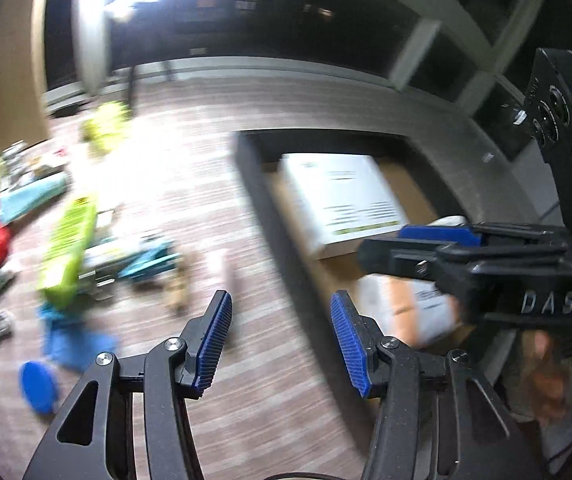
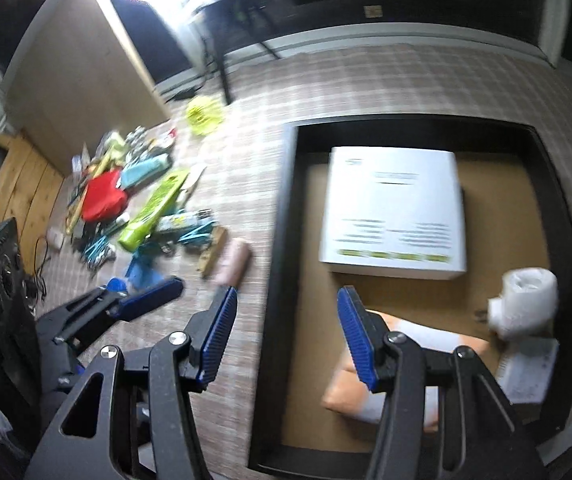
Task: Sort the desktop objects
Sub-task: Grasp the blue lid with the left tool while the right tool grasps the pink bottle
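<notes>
The unsorted heap (image 2: 134,204) lies on the tabletop (image 2: 246,360) to the upper left of both pairs of jaws, well apart from them: a red pouch (image 2: 104,196), a long lime-green packet (image 2: 152,210) lying on a diagonal from lower left to upper right, teal pieces beside it, a blue flat piece (image 2: 142,272) and a round blue disc (image 1: 38,386) at the near edge. Nearest the jaws lie a pale pink roll (image 2: 236,260) and a thin wooden strip (image 2: 212,254) just beside it, both with their long axes running roughly away from the cameras, between the heap and the dark-rimmed tray (image 2: 282,216). The left gripper (image 1: 282,334) is the nearer to that heap; its jaws stand spread and empty above bare tabletop by the tray's left wall. The right gripper (image 2: 287,330) straddles the same wall, its jaws also spread with nothing between them. Inside the tray, on its brown floor, rest a white box (image 2: 393,212), a white roll of film (image 2: 525,300), an orange-and-white packet (image 2: 425,336) and a small printed white card (image 2: 525,372) at the right. I judge the next pick to call for a reach leftward by the left gripper. The tabletop wears a pale checked cloth; beyond it are a dark wall strip, table legs and bright glare, all blurred.
</notes>
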{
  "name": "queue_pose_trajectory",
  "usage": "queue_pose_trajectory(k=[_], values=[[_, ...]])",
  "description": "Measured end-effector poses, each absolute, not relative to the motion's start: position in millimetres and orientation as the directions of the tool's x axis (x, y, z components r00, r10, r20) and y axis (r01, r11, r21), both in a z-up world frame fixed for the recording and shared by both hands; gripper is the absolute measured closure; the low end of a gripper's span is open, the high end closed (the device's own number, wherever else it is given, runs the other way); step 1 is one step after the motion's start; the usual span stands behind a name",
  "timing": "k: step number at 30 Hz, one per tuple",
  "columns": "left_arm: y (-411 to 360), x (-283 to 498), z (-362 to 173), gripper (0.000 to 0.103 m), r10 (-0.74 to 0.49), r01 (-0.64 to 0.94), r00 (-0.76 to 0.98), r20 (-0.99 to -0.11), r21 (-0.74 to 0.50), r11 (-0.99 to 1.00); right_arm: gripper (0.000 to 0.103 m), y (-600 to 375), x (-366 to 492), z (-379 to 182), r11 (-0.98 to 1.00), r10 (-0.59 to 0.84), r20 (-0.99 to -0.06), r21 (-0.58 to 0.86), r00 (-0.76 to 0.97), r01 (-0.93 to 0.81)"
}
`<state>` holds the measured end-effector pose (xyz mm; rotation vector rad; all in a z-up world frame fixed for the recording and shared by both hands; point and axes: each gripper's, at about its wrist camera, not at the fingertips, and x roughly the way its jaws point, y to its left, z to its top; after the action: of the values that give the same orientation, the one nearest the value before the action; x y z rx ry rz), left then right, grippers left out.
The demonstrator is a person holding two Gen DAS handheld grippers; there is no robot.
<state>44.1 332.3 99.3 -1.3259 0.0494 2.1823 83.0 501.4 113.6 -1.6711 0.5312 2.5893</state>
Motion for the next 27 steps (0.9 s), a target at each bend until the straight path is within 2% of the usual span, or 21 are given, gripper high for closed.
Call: queue_pose_trajectory(k=[14, 21, 27], values=[[196.3, 25.3, 56.6, 0.047, 0.243, -0.321, -0.373, -0.895, -0.121, -0.939, 0.051, 419.0, 32.2, 67.2, -0.967, -0.150, -0.931, 0.209, -0.332, -0.148], [180.0, 22.8, 36.7, 0.044, 0.231, -0.319, -0.335, -0.913, -0.121, -0.940, 0.052, 416.6, 20.2, 37.0, -0.967, -0.091, -0.958, 0.151, -0.273, -0.207], [185.4, 19.8, 29.0, 0.042, 0.196, -0.348, -0.354, -0.914, -0.065, -0.935, 0.053, 416.2, 13.2, 23.2, -0.964, -0.069, -0.967, 0.128, -0.244, -0.232]])
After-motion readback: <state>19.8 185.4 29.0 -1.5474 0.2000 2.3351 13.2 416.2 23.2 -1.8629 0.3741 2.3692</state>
